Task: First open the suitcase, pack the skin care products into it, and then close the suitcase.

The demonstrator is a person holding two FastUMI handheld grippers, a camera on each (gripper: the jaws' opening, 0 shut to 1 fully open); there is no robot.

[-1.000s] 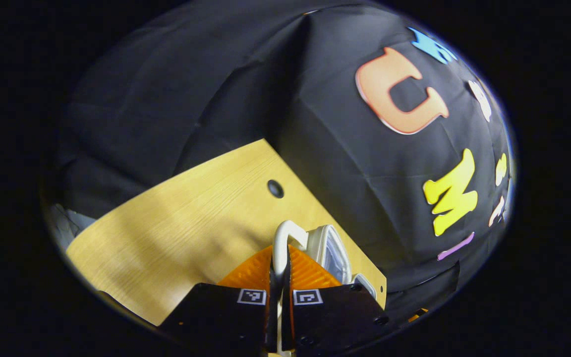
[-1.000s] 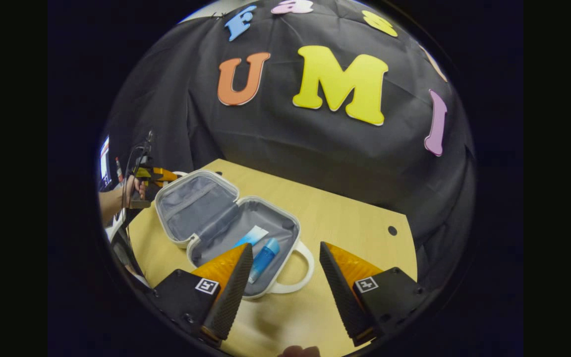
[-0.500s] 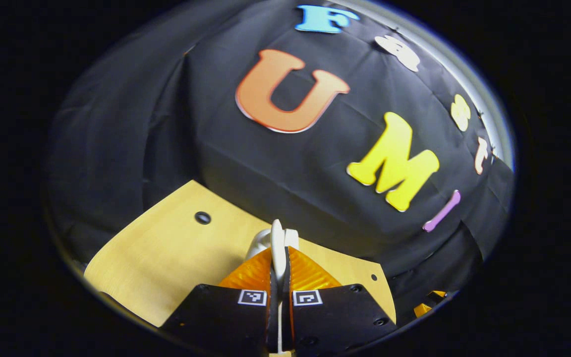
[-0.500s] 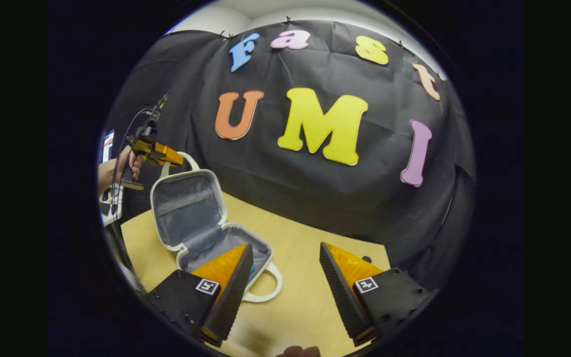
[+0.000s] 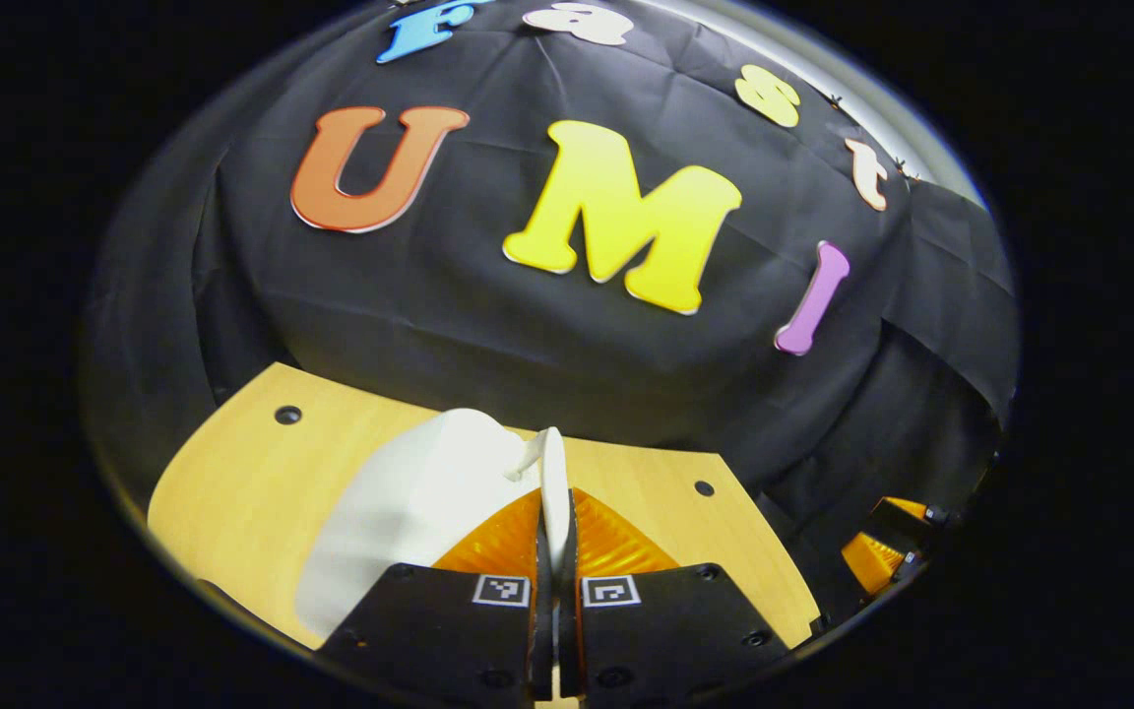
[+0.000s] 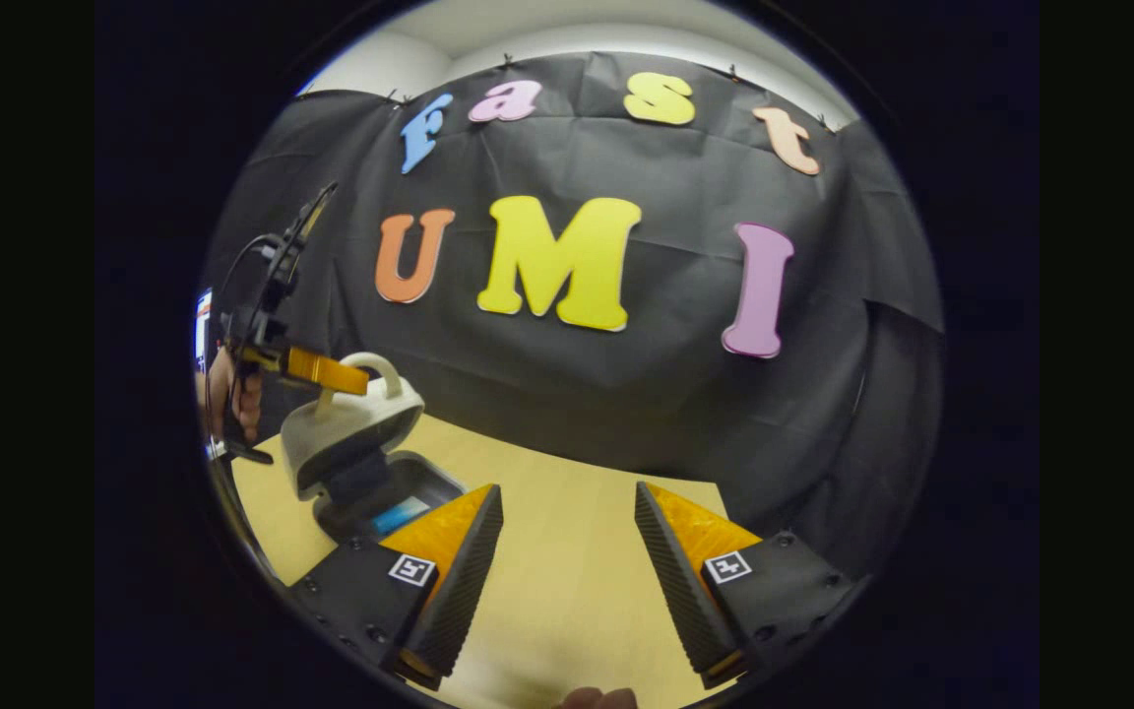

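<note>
The left gripper (image 5: 554,551) has its jaws clamped on the thin white handle (image 5: 553,483) of the suitcase lid (image 6: 350,431), which hangs half-lowered over the base at the tabletop's (image 6: 567,512) left side. The risk, as I judge it, is the narrow handle slipping so the lid drops askew, or catches on the blue skin care product (image 6: 400,514) inside. The suitcase is small, white-shelled and grey-lined. The right gripper (image 6: 567,581) hovers near, jaws wide apart and empty.

Black cloth wall (image 6: 626,394) w/ creases behind; light wood surface (image 6: 567,551) w/ small dark holes (image 5: 287,415); pale ceiling strip (image 6: 567,30) up top.
</note>
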